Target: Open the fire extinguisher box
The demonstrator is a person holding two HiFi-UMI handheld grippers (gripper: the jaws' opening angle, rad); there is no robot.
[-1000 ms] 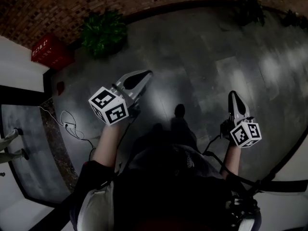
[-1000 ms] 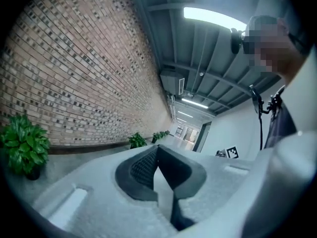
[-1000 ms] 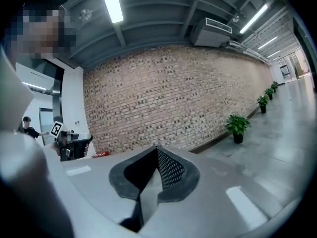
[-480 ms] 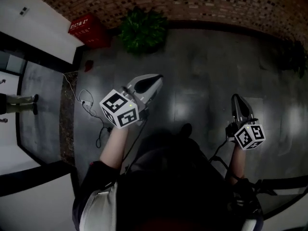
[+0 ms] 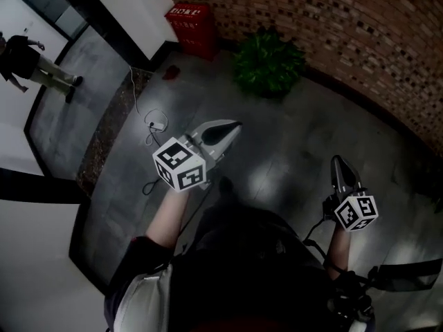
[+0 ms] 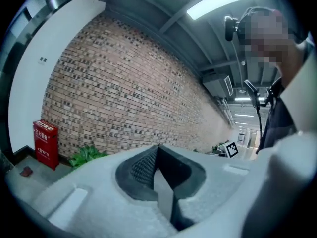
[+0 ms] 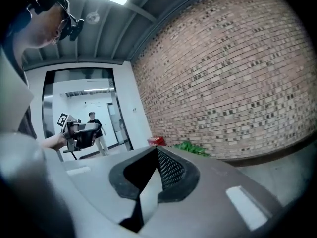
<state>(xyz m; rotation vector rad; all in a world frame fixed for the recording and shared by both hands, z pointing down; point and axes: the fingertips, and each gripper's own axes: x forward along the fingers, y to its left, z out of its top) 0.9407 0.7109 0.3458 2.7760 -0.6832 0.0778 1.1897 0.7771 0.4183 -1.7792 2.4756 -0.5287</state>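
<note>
Fire extinguisher box [image 5: 188, 28]: red, rectangular, long axis upright, white lettering on its front. It stands on the floor against the brick wall [image 5: 360, 33], in the corner by the white wall [image 5: 131, 2], well ahead of both grippers. Its contents cannot be seen.
Leafy green plant [image 5: 267, 64]: beside the box, along the same wall.
Floor [image 5: 297, 151]: grey, glossy tiles; a thin cable [image 5: 154, 124] lies looped on it.
Left gripper [image 5: 232, 125]: jaws together, holding nothing.
Right gripper [image 5: 337, 160]: jaws together, holding nothing.

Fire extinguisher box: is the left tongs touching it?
Apart. The head view shows bare floor between the left tongs and the red fire extinguisher box by the brick wall.
</note>
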